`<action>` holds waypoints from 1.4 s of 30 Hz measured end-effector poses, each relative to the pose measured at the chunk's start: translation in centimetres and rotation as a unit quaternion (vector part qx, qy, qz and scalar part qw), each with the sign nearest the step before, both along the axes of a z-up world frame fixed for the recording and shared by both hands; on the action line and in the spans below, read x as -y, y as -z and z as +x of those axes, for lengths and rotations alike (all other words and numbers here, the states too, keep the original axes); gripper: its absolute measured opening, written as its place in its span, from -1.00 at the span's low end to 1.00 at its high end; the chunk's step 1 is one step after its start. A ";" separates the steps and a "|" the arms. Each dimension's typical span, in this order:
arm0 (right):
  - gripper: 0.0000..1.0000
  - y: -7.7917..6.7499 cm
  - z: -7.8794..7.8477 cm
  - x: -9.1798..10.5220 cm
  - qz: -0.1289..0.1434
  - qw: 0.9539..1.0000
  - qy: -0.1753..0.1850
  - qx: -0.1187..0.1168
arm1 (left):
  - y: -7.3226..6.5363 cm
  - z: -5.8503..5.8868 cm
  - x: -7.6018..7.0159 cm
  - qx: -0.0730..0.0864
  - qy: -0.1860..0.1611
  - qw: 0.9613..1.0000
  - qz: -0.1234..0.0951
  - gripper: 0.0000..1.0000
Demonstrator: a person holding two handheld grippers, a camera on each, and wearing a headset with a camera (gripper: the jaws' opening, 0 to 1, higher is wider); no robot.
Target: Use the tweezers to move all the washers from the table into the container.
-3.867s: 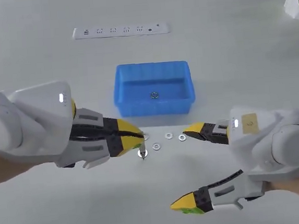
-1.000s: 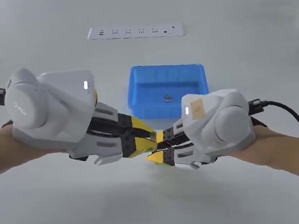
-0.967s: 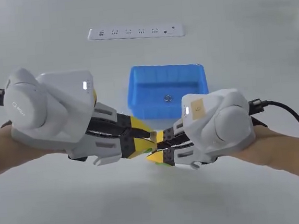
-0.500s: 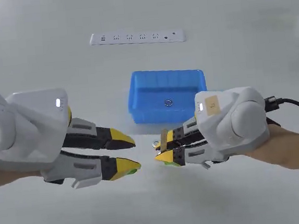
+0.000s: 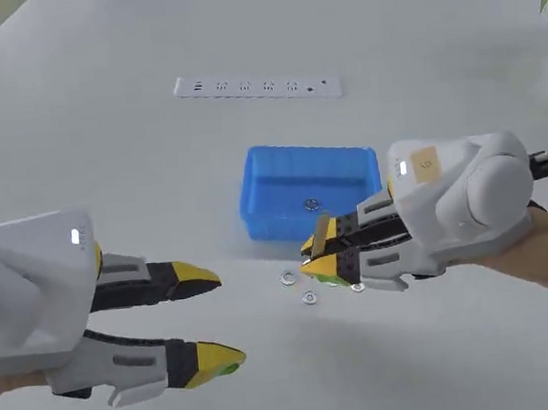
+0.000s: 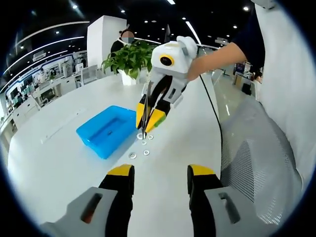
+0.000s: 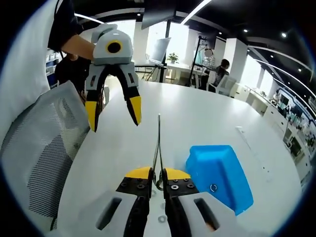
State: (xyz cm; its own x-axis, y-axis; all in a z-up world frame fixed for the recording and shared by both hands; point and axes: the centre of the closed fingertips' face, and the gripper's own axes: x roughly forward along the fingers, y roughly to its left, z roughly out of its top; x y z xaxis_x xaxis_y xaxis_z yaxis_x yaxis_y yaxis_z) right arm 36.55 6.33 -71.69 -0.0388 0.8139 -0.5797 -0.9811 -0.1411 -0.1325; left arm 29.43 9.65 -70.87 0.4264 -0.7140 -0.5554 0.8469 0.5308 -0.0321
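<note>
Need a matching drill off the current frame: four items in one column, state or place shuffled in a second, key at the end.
Column 1
1. left gripper
2. right gripper
3. container
4. power strip

Column 2
A. shut on the tweezers
B. white, lying beyond everything else, farthest from the person
C. open, holding nothing
D. blue, with one washer inside

Pairs: 1-C; 2-A; 3-D; 4-B
</note>
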 end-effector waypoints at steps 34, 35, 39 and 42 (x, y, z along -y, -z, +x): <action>-0.81 -1.3 10.3 -0.9 0.002 0.997 0.067 0.042 | 1.3 -0.4 -1.4 -0.005 -0.066 0.998 -0.007 0.71; -0.81 -1.0 10.5 -0.8 0.001 0.997 0.069 0.041 | 1.5 -0.4 -1.6 -0.005 -0.069 0.998 -0.004 0.73; -0.81 0.6 11.4 -0.4 -0.012 0.996 0.082 0.034 | 2.3 -0.5 -1.7 -0.012 -0.072 0.997 0.004 0.79; -0.81 1.7 11.7 -0.1 -0.020 0.996 0.088 0.026 | 2.6 -0.6 -1.4 -0.019 -0.070 0.997 0.004 0.83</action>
State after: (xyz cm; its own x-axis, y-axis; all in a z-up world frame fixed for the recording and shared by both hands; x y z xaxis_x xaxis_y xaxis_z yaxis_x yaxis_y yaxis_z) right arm 48.23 6.45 -73.37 0.1338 0.7811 -0.6099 -0.9830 0.0263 -0.1819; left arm 28.84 11.06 -73.47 0.5002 -0.6449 -0.5779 0.7628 0.6440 -0.0584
